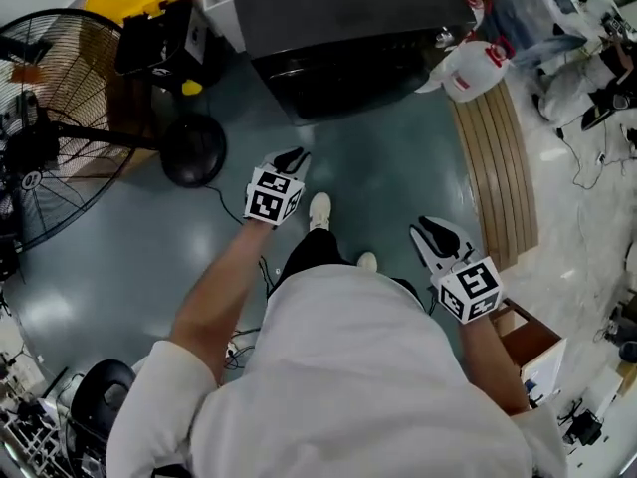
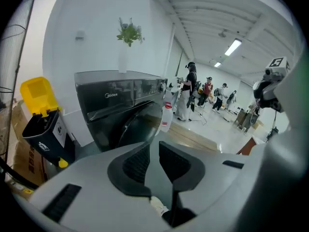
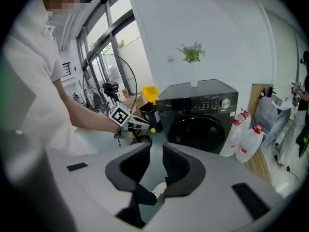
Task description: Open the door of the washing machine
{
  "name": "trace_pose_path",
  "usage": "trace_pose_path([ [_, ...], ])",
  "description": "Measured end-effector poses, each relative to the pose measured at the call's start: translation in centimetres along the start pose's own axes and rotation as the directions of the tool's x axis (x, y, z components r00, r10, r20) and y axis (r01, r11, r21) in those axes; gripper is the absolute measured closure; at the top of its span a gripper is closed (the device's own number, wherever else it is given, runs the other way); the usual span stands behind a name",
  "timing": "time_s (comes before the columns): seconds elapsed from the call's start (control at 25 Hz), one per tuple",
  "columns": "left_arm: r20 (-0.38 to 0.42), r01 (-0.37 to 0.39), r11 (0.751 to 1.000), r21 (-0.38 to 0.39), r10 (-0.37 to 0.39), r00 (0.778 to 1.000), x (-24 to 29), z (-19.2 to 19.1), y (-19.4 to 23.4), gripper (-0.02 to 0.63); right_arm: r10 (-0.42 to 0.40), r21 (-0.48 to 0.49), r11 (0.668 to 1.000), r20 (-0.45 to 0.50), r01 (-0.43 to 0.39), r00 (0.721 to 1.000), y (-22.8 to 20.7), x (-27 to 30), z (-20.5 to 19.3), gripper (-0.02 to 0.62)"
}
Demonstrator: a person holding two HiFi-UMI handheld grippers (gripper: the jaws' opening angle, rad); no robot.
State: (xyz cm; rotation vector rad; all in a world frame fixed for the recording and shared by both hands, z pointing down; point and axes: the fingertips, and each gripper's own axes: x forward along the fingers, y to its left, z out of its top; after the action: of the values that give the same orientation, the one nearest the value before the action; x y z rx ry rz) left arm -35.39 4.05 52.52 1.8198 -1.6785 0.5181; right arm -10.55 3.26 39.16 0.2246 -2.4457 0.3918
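The dark washing machine (image 1: 338,18) stands at the top of the head view, its front facing me. Its round door (image 3: 205,132) looks closed in the right gripper view; in the left gripper view the door (image 2: 137,127) shows obliquely. My left gripper (image 1: 291,157) hangs just in front of the machine's lower front, apart from it. Its jaws (image 2: 154,146) stand a little apart with nothing between them. My right gripper (image 1: 430,229) is farther back and to the right, also open (image 3: 156,149) and empty, pointing at the machine.
A large floor fan (image 1: 60,127) with a round base (image 1: 194,149) stands to the left. A yellow and black bin (image 1: 149,18) is beside the machine. White jugs (image 1: 473,68) and a slatted wooden platform (image 1: 498,167) lie to the right. The person's shoes (image 1: 318,210) are below the left gripper.
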Motion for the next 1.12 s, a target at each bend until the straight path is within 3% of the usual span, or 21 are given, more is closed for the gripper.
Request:
trace_pose_path([
  [0.48,-0.14,0.058,0.996,0.061,-0.049,0.989,12.5,-0.8,10.0,0.495,-0.132,0.147,0.978,-0.123,0.15,0.983,-1.5,3.4,0.1,0.518],
  [1.12,-0.243,0.136,0.976,0.169,-0.093,0.966,21.5,-1.2,13.1,0.474,-0.17,0.237,0.945,-0.23,0.224,0.958,-3.1,5.4,-1.0,0.522],
])
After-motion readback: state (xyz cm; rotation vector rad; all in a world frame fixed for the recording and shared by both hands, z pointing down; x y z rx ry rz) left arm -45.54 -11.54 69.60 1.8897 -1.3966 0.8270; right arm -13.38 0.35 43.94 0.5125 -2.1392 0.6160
